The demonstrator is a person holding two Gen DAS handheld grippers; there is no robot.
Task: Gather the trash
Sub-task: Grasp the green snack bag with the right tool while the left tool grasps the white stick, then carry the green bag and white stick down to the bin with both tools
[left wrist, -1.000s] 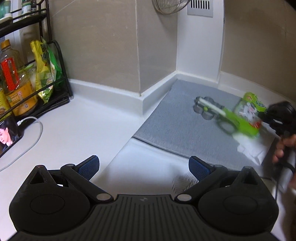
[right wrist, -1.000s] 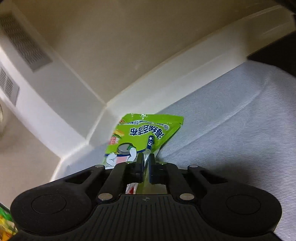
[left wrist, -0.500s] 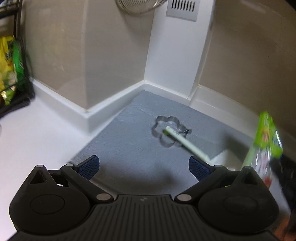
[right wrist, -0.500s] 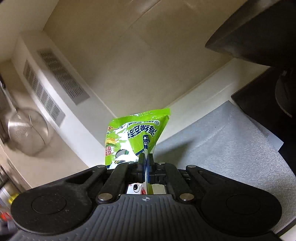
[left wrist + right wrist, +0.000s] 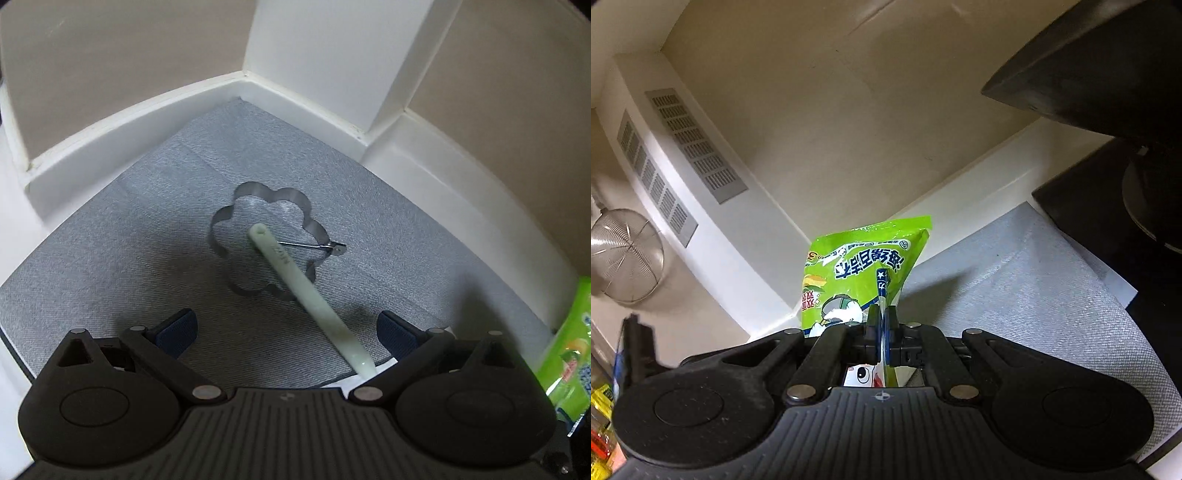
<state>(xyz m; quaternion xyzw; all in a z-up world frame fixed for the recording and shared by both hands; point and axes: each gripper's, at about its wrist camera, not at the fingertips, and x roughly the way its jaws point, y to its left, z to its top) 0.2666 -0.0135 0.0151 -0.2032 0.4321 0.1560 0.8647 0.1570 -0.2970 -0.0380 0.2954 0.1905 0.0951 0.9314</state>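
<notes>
The green snack packet [image 5: 864, 266] bears large blue Chinese characters, seen upside down and not legible to me, with a numeral "3" near its edge. The pale green stick [image 5: 314, 299] carries faint embossed lettering, unreadable.

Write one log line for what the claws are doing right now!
right claw: shut on green snack bag | left claw: open above pale green stick | mat: grey

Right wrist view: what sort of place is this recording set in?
Most likely a home kitchen counter: a metal mesh strainer hangs on the tiled wall, a grey mat holds a flower-shaped metal mould, and a dark stovetop sits alongside.
</notes>
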